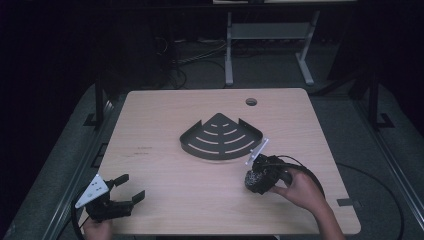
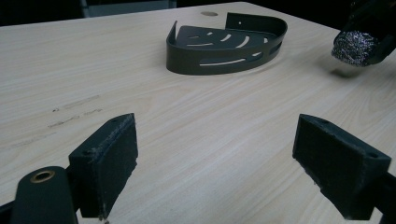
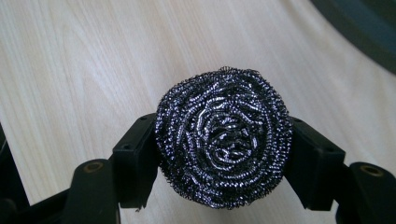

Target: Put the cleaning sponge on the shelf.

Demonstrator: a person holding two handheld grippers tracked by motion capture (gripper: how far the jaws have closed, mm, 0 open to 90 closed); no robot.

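From the high view, the right gripper point(image 1: 256, 179) sits near the right front of the tabletop point(image 1: 165, 200), clamped on a steel scouring ball point(image 1: 254, 180), just in front of a dark corner caddy point(image 1: 220, 137) that lies near the middle. The left gripper point(image 1: 127, 192) is at the front left corner, jaws apart and holding nothing. There is bare wood between the two grippers and around the caddy on all sides, so there is plenty of room to move — the nearest edges are the front one under both hands and the left one beside the left gripper.

In the left gripper view, its jaws stand wide apart over empty wood. The caddy point(image 2: 224, 49) shows a low raised wall and slotted floor, and to clear it any approach must come from above. The scouring ball point(image 2: 354, 46) hangs off the surface at the far right, with its shadow beneath.

In the right gripper view, the scouring ball point(image 3: 224, 142) is pinched across its middle between both pads. It looks light and springy, a loose coil of wire — likely to squash rather than slip, and its loops could snag on a slot or rim. A hold across the widest part seems soundest. The caddy's edge point(image 3: 359, 28) is at the upper right.
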